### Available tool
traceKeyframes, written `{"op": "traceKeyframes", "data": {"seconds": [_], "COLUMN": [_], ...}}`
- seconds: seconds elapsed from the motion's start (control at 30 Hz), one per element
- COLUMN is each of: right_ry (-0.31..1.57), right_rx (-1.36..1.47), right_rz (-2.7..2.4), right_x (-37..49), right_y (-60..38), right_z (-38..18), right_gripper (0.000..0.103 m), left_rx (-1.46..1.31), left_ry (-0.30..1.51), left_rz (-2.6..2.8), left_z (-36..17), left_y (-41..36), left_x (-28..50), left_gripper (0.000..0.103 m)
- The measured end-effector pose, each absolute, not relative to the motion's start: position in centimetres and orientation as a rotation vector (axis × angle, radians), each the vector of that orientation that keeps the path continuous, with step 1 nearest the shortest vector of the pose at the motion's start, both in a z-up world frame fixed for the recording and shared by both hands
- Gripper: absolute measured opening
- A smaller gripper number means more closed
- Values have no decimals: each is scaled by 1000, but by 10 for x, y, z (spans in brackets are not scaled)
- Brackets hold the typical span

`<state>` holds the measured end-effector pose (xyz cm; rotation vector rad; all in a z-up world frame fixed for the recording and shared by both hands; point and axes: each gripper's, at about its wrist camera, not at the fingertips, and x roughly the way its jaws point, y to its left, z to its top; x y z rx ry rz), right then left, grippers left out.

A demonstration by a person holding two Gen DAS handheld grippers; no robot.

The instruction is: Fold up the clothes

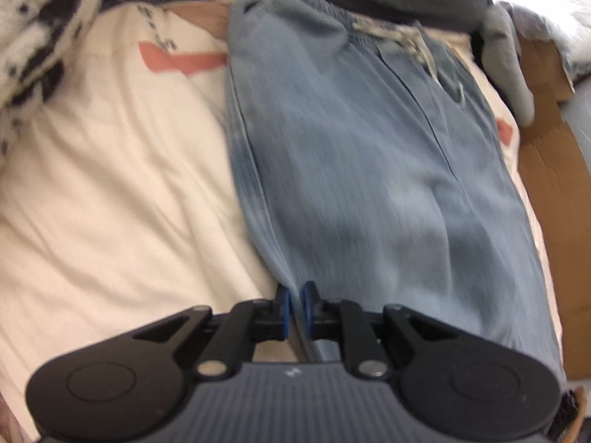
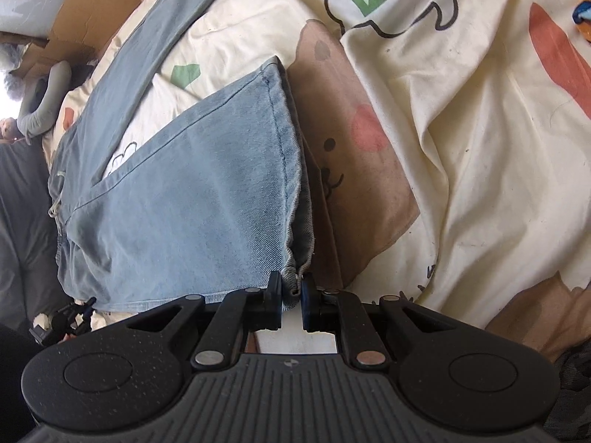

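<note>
In the left wrist view, the left hand-held gripper point(image 1: 295, 304) pinches the near edge of a pair of light blue jeans point(image 1: 369, 155), a thin ridge of denim running between its blue pads point(image 1: 285, 304); the garment stretches away over a cream printed quilt point(image 1: 110, 170) on the bed, its elastic waistband and drawstring point(image 1: 413, 42) at the far end, near a cardboard box point(image 1: 546, 192). The legs appear here as one stacked band, which suggests that the lengthwise fold is made, though blur limits certainty. In the right wrist view, the right hand-held gripper point(image 2: 291, 291) is pressed together on the corner of a trouser hem point(image 2: 291, 192), the cuff gathered between its pads; a second strip of denim point(image 2: 155, 48) runs apart from the held leg with quilt showing between, so the legs are not fully aligned. By these pictures the task is at an early stage: both ends are grasped, while the crosswise folds and final squaring remain undone.
</note>
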<state>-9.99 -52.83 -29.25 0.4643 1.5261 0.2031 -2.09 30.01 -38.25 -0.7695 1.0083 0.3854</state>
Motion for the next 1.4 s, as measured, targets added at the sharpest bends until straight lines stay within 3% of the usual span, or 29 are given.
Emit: {"op": "traceKeyframes", "data": {"seconds": [0.63,0.77,1.0,1.4], "right_ry": [1544,1547,1564,1721], "right_rx": [370,350,333,276], "right_rz": [242,243,244,210], "right_x": [-100,-101,-102,-114], "right_y": [-517,-514,-511,-509], "right_z": [-267,-261,-257,-283], "right_gripper": [8,8,8,8], "left_rx": [-975,-878,-760,-593], "left_ry": [812,844,890,1058], "left_rz": [532,531,555,579], "left_z": [-391,-378,-353,-371], "left_y": [381,375,378,373], "left_x": [23,24,17,39], "left_gripper": [10,4,3,5]}}
